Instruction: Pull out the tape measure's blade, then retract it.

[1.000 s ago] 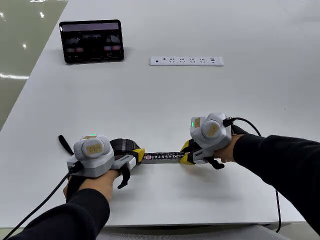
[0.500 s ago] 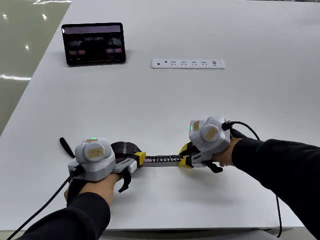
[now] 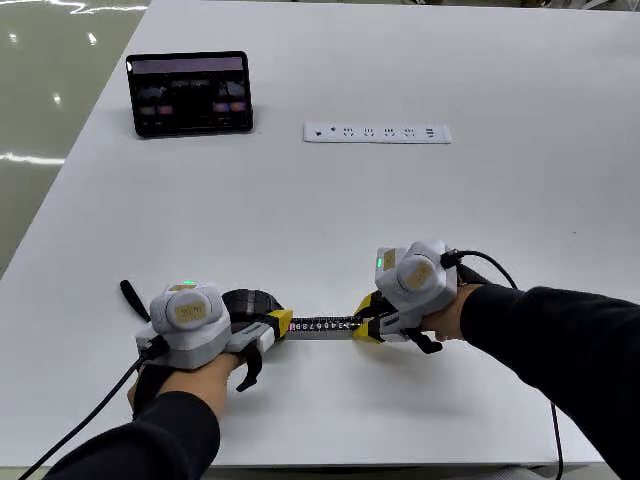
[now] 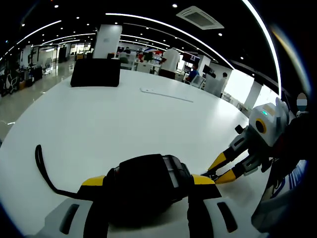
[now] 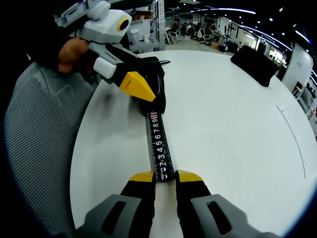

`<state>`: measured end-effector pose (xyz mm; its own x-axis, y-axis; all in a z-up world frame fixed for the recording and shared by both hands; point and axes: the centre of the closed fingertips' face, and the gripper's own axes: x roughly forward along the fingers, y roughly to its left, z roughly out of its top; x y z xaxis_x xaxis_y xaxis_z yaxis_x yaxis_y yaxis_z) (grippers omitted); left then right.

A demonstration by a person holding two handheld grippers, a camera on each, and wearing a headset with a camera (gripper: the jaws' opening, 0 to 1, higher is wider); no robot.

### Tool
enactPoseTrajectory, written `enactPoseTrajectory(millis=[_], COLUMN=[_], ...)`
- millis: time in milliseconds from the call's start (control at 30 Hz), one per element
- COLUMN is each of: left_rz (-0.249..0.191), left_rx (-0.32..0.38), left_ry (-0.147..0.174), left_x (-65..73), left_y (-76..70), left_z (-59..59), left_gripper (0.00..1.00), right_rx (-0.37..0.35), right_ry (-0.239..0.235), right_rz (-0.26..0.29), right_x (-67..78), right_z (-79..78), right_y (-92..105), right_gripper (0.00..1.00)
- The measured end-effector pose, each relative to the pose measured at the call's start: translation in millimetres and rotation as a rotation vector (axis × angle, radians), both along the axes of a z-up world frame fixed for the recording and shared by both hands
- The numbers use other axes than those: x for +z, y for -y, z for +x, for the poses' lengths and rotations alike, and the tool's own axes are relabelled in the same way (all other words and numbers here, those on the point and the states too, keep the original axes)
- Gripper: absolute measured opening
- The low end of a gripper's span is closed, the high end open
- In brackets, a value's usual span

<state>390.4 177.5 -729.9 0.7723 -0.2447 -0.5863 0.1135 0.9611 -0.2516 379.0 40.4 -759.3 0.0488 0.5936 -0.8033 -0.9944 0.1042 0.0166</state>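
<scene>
The right gripper [image 5: 166, 177] has its yellow-tipped fingers [image 5: 190, 177] pinched narrow on the free end of the blade [image 5: 157, 141], at the bottom middle of the right gripper view. The fingers [image 4: 93, 181] of the left gripper [image 4: 148, 181] clasp the black tape measure case [image 4: 143, 196], low in its view. In the head view the short drawn-out blade spans between them, low on the white worktop [image 3: 400, 220]. A tablet [image 3: 190, 92] stands upper left and a power strip [image 3: 377, 132] lies upper centre.

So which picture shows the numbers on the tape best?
The right gripper view: the tape runs up from the jaws, numbers big and clear. The head view shows it as a thin strip. In the left gripper view the black case blocks it.
</scene>
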Motion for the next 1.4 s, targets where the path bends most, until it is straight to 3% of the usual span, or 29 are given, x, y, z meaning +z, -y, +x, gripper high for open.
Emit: enactPoseTrajectory(millis=[1400], left_rz=[-0.022], left_rx=[-0.002], left_ry=[-0.003], left_x=[0.5], left_y=[-1.9], left_z=[-0.7], left_gripper=[0.6], right_rx=[0.002], right_ry=[-0.001], right_rz=[0.042], right_x=[-1.8], right_z=[-1.4], right_y=[-27.1], right_gripper=[0.11])
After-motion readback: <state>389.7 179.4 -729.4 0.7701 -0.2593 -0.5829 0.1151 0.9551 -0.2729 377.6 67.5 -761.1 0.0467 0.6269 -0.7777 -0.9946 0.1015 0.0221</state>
